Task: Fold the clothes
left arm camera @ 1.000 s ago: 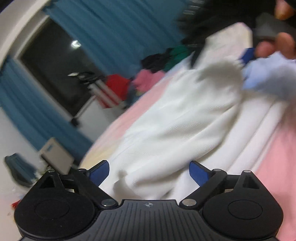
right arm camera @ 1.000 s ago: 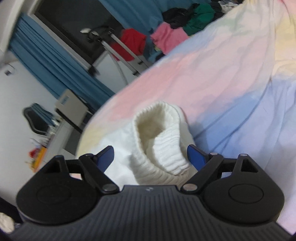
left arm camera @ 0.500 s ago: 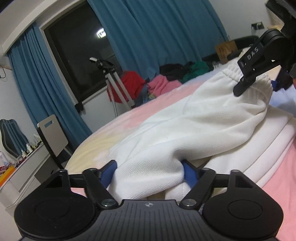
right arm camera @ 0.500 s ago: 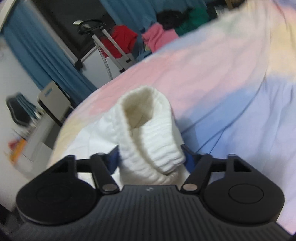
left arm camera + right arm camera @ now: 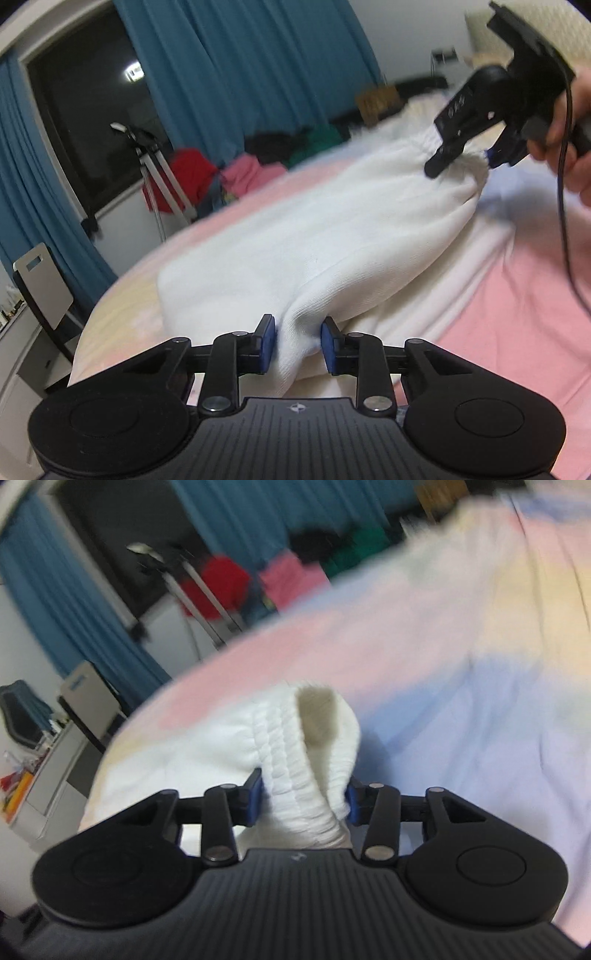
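Observation:
A white garment [image 5: 314,243] with an elastic ribbed waistband [image 5: 295,760] lies on a pastel pink, blue and yellow bed sheet [image 5: 517,302]. My left gripper [image 5: 298,343] is shut on a bunched fold of the white fabric at its near end. My right gripper [image 5: 303,797] is shut on the ribbed waistband; it also shows in the left wrist view [image 5: 469,147] at the upper right, pinching the far end. The stretch of fabric between the two grippers is lifted off the sheet.
Blue curtains [image 5: 240,74] and a dark window stand behind the bed. A tripod [image 5: 159,177] stands by a pile of red, pink, green and black clothes [image 5: 258,162]. A grey chair [image 5: 44,291] and a desk are at the left.
Both grippers have closed from open onto the white garment, the left on a fabric fold and the right on the waistband. The garment is now pulled up and stretched between them.

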A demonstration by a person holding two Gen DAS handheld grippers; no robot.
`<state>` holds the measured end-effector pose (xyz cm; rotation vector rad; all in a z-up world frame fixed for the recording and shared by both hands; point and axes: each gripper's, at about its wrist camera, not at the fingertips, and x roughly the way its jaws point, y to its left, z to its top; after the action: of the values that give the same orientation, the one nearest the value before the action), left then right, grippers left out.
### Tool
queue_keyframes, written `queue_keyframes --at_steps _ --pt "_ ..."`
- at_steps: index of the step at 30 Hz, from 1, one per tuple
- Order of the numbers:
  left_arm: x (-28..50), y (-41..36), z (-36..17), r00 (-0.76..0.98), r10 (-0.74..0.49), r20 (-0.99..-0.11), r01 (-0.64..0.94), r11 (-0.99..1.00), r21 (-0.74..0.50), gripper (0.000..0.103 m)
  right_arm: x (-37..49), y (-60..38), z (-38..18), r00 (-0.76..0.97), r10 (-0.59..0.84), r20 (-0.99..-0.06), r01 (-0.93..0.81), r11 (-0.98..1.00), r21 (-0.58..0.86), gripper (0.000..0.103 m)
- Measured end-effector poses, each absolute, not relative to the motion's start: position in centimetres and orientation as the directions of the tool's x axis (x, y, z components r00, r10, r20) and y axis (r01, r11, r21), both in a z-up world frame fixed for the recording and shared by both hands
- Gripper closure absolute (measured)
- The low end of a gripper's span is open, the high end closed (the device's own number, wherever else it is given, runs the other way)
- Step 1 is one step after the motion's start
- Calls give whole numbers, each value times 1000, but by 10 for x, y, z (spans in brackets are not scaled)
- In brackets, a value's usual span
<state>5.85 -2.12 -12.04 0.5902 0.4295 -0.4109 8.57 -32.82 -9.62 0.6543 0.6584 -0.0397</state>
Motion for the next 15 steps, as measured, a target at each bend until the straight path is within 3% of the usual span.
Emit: queue_keyframes --at_steps 3,7,8,15 --pt "60 -18 -124 824 -244 -511 486 769 416 73 84 -339 -107 788 199 -582 270 738 618 33" --pt "65 -13 -124 816 -245 -524 485 783 389 72 90 -339 -122 743 287 -605 276 692 667 23" --pt "64 -12 -125 814 -244 -527 485 785 385 71 93 -339 -128 731 299 -613 290 678 676 15" --pt "65 0 -119 798 -261 -544 476 826 301 68 101 -326 -135 716 408 -566 222 636 739 12"
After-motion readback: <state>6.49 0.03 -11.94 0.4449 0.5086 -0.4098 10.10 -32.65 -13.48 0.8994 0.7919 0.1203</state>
